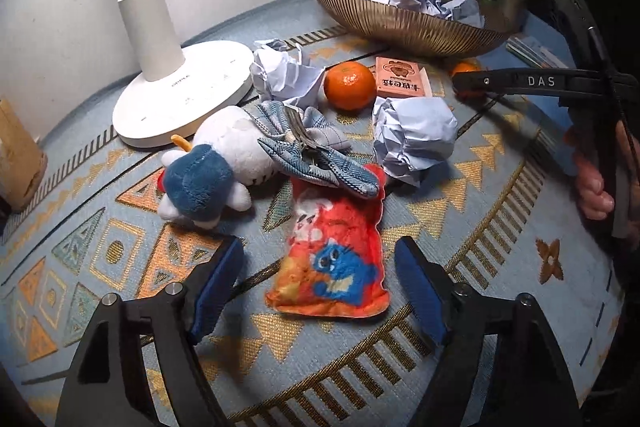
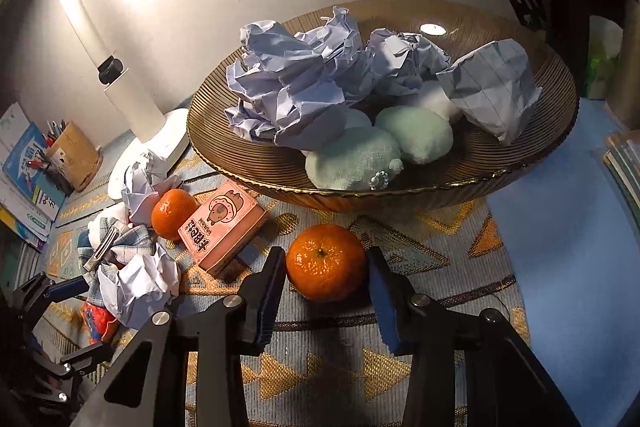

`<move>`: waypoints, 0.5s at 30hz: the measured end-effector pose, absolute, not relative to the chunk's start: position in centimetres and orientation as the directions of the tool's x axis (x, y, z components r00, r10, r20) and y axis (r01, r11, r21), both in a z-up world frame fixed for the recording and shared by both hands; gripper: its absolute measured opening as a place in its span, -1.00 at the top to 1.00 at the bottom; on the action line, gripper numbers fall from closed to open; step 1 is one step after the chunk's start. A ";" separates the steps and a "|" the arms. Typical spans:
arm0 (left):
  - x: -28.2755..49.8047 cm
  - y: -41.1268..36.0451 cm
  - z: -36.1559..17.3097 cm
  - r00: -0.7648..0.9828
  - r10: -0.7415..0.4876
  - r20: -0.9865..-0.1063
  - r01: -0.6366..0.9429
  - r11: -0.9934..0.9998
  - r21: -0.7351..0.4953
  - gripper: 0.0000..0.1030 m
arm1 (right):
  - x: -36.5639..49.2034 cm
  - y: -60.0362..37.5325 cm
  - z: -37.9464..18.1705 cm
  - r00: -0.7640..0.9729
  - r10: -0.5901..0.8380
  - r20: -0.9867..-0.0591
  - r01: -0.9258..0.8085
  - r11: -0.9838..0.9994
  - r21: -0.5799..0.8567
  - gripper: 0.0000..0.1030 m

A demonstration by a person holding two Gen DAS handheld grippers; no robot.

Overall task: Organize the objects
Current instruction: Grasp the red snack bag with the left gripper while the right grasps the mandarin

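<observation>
The left gripper (image 1: 320, 283) stands wide apart over the rug (image 1: 460, 227), its blue pads (image 1: 216, 283) either side of the red pouch (image 1: 336, 255) without touching it; the pouch lies flat between them. The right gripper (image 2: 326, 291) is closed narrow on a tangerine (image 2: 326, 261), both pads pressed to its sides, the fruit resting on the rug just in front of the bowl (image 2: 248, 155).

The bowl holds crumpled paper (image 2: 288, 83) and pale green plush balls (image 2: 416, 135). Left of the bowl, a pink box (image 2: 222, 227) lies tilted, touching a second tangerine (image 2: 174, 213). Further left of the bowl a paper ball (image 2: 138, 287) sits beside a checked cloth with a metal clip (image 2: 102, 247).

In the left wrist view a white plush toy (image 1: 224, 155) lies left of the pouch, near the lamp base (image 1: 188, 95), well apart from the bowl. A hand (image 1: 596, 183) holds the right gripper at the frame's right edge.
</observation>
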State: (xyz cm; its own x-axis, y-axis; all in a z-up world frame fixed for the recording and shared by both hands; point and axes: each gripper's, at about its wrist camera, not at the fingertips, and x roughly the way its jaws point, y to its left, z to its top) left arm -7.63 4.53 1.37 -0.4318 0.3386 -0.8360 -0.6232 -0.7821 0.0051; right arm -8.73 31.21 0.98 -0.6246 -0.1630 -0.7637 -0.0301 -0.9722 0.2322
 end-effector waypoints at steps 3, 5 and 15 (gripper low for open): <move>-7.6 5.0 1.6 -0.448 0.341 -0.826 -0.611 -0.792 0.004 -0.05 | -8.8 31.3 0.9 -0.626 -0.165 -0.762 -0.030 -0.972 0.235 0.26; -7.2 5.3 1.8 -0.457 0.336 -0.824 -0.605 -0.796 0.011 0.19 | -8.6 31.1 1.1 -0.631 -0.174 -0.756 -0.014 -0.972 0.235 0.27; -2.5 2.7 2.6 -0.438 0.446 -0.781 -0.527 -0.831 -0.179 0.42 | -4.5 29.2 1.7 -0.633 -0.243 -0.735 0.096 -0.967 0.237 0.27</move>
State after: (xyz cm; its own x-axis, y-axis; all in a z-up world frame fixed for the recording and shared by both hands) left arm -2.55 2.71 2.58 -0.4378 0.4459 -0.7807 -0.5271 -0.8308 -0.1789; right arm -4.50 29.22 1.71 -0.6330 -0.2429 -0.7351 0.0962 -0.9668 0.2367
